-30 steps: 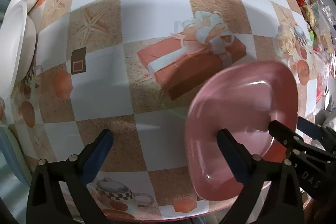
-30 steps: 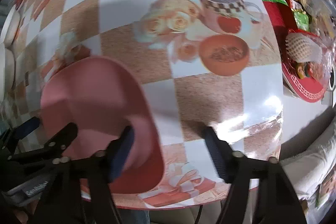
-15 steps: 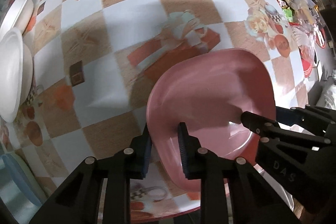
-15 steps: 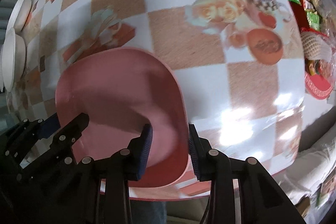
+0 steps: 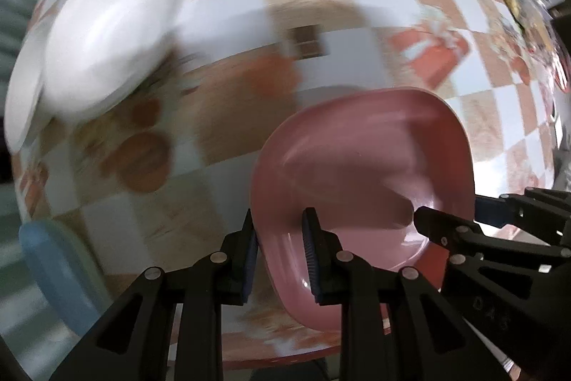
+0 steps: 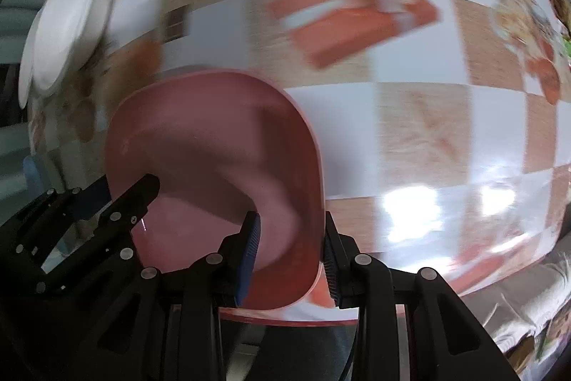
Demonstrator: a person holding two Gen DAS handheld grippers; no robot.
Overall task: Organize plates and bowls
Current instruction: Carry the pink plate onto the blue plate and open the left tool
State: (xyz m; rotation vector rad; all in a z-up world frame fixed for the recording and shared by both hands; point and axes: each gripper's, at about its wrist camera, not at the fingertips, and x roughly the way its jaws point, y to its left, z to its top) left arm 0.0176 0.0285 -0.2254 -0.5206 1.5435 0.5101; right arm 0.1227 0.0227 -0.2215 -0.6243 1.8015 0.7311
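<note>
While each gripper clamps an opposite rim, left gripper and right gripper share the pink plate, keeping it level above the worktop.

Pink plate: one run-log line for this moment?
pink plate | left tongs shut on rim | right tongs shut on opposite rim | white plates ahead

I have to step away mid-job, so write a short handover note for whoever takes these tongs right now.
Left tongs: shut on the pink plate at its left rim.
Right tongs: shut on the same plate's right rim.
Plate is held over the checkered table.
White plates are stacked at the table's left side; a blue dish sits at the near-left edge.
Done: plate gripped two-handed.
Left: set it down with the other dishes.
</note>
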